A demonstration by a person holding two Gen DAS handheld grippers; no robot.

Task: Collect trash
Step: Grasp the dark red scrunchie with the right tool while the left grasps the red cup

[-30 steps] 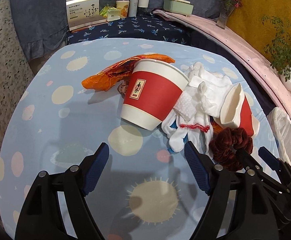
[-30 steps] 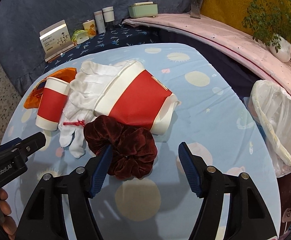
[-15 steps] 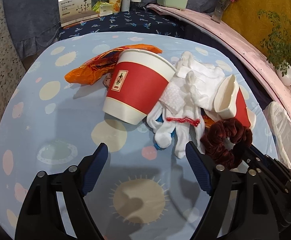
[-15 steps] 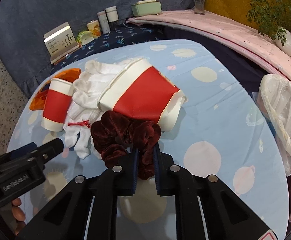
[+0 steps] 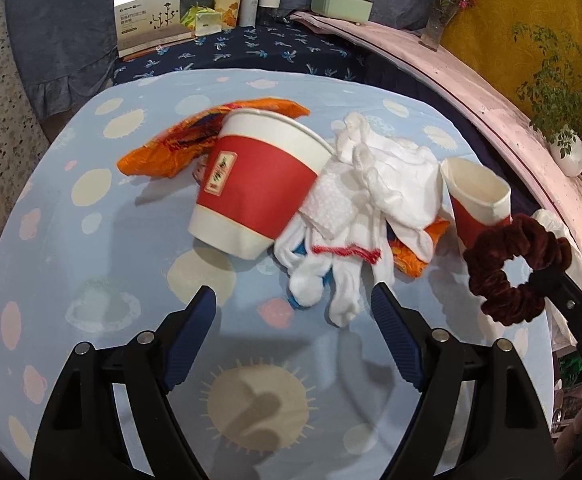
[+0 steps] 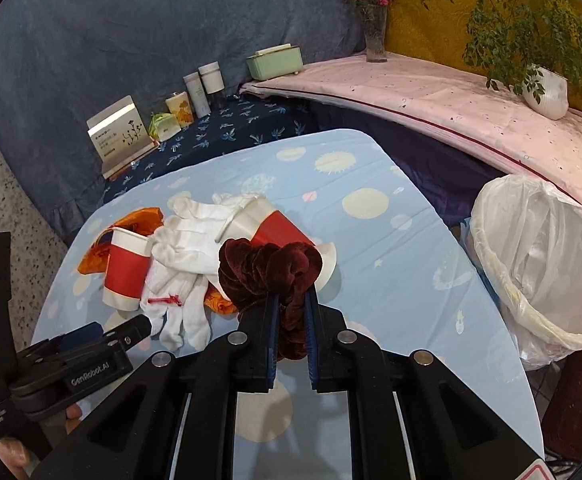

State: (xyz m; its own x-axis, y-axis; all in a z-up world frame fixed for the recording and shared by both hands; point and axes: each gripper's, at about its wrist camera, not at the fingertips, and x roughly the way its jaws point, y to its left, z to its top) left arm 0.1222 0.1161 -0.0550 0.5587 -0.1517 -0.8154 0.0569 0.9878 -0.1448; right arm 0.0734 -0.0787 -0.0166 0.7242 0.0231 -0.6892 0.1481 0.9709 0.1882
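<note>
On the left of the blue dotted tabletop (image 5: 91, 240) lies an orange wrapper (image 5: 179, 144), and a red-and-white paper cup (image 5: 259, 184) lies tipped on its side against it. The left tongs (image 5: 293, 312) hover released above the cloth, their blue pads wide apart in front of that cup with nothing between them. Beside the cup sprawls a pair of white gloves (image 5: 371, 200), touching a second paper cup (image 5: 477, 204) further right. The right tongs (image 6: 292, 312) are clenched on a dark red scrunchie (image 6: 269, 272), held up off the cloth in front of the second cup. At the far right, past the tabletop's edge, stands a bin lined with a white bag (image 6: 547, 256).
</note>
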